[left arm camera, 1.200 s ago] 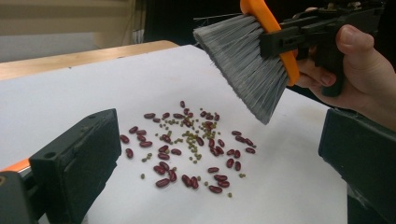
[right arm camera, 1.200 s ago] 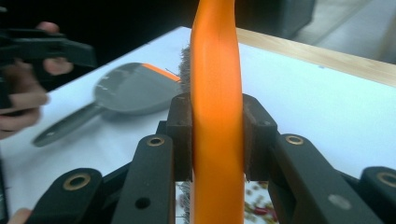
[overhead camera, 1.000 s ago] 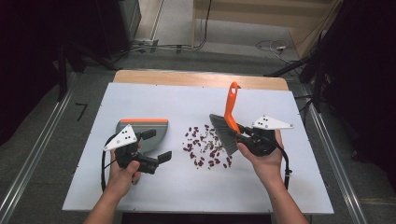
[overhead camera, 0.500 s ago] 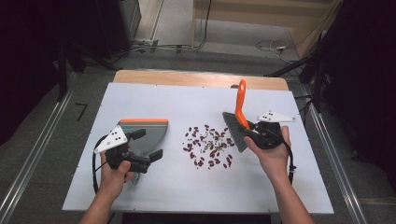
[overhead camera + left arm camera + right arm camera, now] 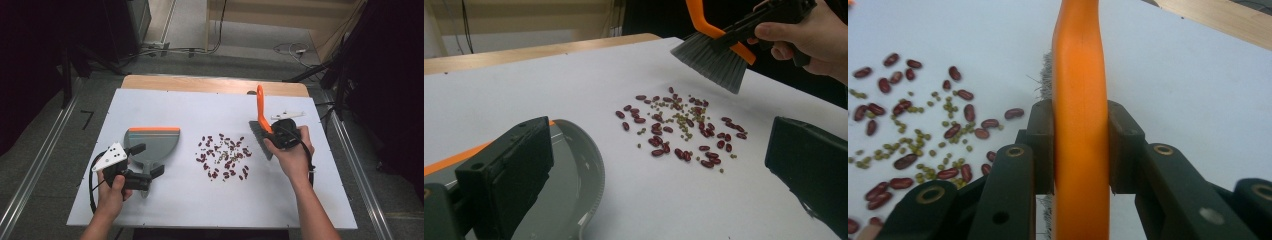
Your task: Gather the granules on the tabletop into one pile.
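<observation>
Red beans mixed with small green ones (image 5: 223, 156) lie scattered mid-table. A grey dustpan (image 5: 151, 142) with an orange front edge lies to their left. My left gripper (image 5: 146, 160) hovers open over the pan's near end and handle, jaws wide apart and pinching nothing. In the left gripper view the dustpan (image 5: 574, 185) sits beside the left jaw, and the beans (image 5: 679, 127) lie ahead of my left gripper (image 5: 659, 150). My right gripper (image 5: 272, 132) is shut on the orange handle (image 5: 1080, 100) of a brush. The grey bristles (image 5: 260, 138) hang just right of the beans.
The white table top (image 5: 165, 107) ends in a wooden strip (image 5: 210, 84) at the far edge. Metal rails (image 5: 35, 170) run along both sides of the table. Cables lie on the floor (image 5: 180, 50) behind it.
My right gripper has carried the brush to the right, off the beans' right edge. The left hand has drifted slightly left and nearer; its gripper stays open at the dustpan.
</observation>
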`<state>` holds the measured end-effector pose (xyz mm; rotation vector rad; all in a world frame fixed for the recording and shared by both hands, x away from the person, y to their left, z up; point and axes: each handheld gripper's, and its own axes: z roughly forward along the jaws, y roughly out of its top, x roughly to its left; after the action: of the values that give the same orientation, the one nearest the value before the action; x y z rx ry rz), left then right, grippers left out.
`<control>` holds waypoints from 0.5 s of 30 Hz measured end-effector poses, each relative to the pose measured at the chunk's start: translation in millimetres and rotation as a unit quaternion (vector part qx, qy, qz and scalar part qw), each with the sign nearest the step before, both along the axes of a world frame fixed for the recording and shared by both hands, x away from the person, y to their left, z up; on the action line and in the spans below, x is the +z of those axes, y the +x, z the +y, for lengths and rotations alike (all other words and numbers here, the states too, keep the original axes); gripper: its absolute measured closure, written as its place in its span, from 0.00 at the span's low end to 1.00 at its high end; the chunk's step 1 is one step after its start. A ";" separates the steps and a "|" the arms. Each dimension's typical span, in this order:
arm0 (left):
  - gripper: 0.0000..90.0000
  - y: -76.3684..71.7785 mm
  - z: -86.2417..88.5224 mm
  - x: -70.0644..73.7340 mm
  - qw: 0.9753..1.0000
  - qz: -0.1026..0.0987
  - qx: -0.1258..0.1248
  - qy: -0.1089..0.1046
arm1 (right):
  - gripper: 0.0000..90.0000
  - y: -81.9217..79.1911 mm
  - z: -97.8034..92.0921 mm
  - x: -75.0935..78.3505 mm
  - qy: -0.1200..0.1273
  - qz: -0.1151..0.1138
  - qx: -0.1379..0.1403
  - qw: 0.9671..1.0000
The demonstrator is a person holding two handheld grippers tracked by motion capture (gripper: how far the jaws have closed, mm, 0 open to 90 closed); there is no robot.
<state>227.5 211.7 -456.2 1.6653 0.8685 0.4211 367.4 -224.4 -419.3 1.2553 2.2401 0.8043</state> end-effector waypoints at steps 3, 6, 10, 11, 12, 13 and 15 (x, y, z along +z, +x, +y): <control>0.00 -0.3 0.2 -1.8 1.000 0.000 0.001 0.004 | 0.76 6.5 10.1 -5.4 -0.036 0.002 -0.001 0.999; 0.00 -1.6 1.5 -2.8 1.000 -0.001 0.004 0.010 | 0.76 13.7 24.8 -14.4 -0.094 0.001 -0.006 0.996; 0.00 -4.2 5.2 -4.1 1.000 -0.001 0.006 0.010 | 0.76 19.8 40.6 -24.2 -0.117 0.012 0.013 0.993; 0.00 -4.2 5.2 -4.1 1.000 -0.001 0.006 0.010 | 0.76 19.3 43.9 -24.2 -0.115 0.015 0.018 0.993; 0.00 -4.9 7.3 -5.2 1.000 -0.001 0.008 0.006 | 0.76 18.3 47.9 -24.2 -0.118 0.021 0.025 0.992; 0.00 -5.0 8.4 -5.5 1.000 -0.001 0.008 0.007 | 0.77 17.3 50.3 -24.3 -0.118 0.025 0.029 0.992; 0.00 -4.9 8.9 -5.9 1.000 -0.001 0.008 0.004 | 0.77 15.0 55.3 -24.8 -0.122 0.030 0.039 0.991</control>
<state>222.6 220.6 -462.1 1.6651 0.8812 0.4380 382.4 -169.1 -444.1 1.0954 2.3640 0.5045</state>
